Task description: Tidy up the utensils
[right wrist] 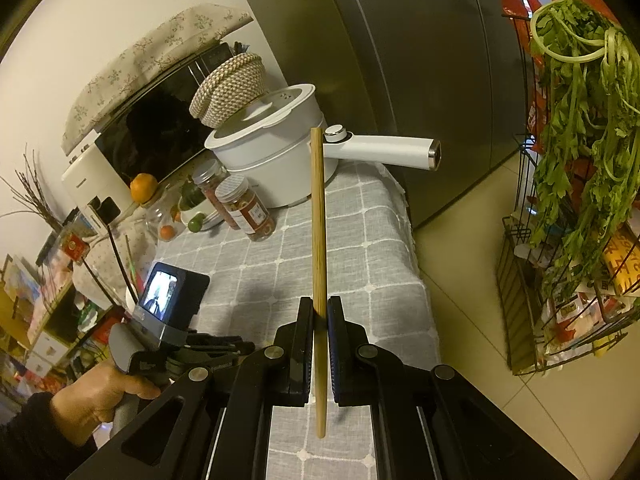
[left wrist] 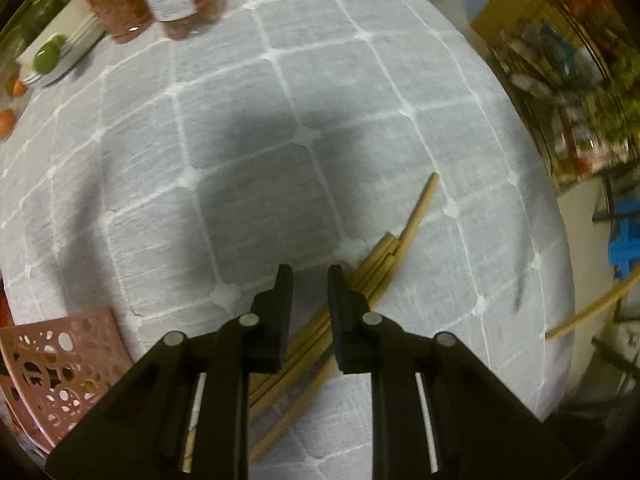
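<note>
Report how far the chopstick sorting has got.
Done: nothing visibly sorted; the pink basket shows no chopsticks inside. In hand: the right claw is shut on one chopstick. The left claw hovers narrow over the pile, gripping nothing visible. Left: the loose chopsticks on the tablecloth.

Grey checked tablecloth (right wrist: 360,232), steel fridge (right wrist: 420,60), beige tiled floor (right wrist: 472,280).

Dim, warm indoor light, heavy fisheye bending
A soft dark shadow pools on the desk (left wrist: 256,152); left view's right edge smears with blur

Five loose chopsticks (left wrist: 372,276) (bundled), two spice jars (right wrist: 244,206).
</note>
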Demonstrator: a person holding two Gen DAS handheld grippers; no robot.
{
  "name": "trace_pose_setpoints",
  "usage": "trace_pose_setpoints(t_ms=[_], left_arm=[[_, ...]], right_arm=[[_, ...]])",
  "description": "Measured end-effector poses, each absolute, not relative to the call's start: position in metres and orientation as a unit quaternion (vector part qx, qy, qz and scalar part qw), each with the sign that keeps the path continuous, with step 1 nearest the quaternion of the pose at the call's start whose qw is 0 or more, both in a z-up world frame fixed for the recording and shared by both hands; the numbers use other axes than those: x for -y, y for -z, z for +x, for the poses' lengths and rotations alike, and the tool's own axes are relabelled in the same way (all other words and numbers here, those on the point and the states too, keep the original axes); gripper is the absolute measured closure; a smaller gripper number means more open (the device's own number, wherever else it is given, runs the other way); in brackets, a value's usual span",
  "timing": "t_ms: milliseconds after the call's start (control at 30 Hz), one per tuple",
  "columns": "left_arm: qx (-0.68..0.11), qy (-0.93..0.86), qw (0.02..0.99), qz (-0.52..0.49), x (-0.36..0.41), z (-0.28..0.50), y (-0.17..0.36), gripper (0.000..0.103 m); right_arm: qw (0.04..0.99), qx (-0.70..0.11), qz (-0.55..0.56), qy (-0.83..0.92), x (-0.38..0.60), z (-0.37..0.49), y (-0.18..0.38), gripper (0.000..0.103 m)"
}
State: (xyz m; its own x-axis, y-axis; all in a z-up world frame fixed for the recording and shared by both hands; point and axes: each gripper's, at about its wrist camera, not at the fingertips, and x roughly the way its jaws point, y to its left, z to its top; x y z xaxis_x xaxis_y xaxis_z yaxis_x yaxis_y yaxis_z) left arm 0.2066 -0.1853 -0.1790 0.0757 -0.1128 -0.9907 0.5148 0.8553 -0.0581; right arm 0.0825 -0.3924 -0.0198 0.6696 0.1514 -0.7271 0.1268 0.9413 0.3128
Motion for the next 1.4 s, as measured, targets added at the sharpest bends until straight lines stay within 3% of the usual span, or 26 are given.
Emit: trace_pose_setpoints(t_ms=[167, 867, 1267, 1400], left_arm=[[-0.634, 0.244, 0.701, 0.216, 0.198, 0.193, 0.180, 0.084], [-0.621, 0.341, 0.648, 0.280, 0.199, 0.154, 0.179, 0.084], [-0.605, 0.381, 0.631, 0.302, 0.202, 0.127, 0.176, 0.076], [-0.596, 0.394, 0.635, 0.294, 0.194, 0.117, 0.165, 0.064]], right_arm=[[0.896, -0.410, 0.171, -0.005, 0.393, 0.085, 0.022, 0.096], [0.893, -0.422, 0.156, -0.015, 0.382, 0.097, 0.028, 0.096], [0.892, -0.425, 0.154, -0.015, 0.382, 0.099, 0.031, 0.096], [0.892, -0.426, 0.154, -0.015, 0.382, 0.099, 0.031, 0.096]])
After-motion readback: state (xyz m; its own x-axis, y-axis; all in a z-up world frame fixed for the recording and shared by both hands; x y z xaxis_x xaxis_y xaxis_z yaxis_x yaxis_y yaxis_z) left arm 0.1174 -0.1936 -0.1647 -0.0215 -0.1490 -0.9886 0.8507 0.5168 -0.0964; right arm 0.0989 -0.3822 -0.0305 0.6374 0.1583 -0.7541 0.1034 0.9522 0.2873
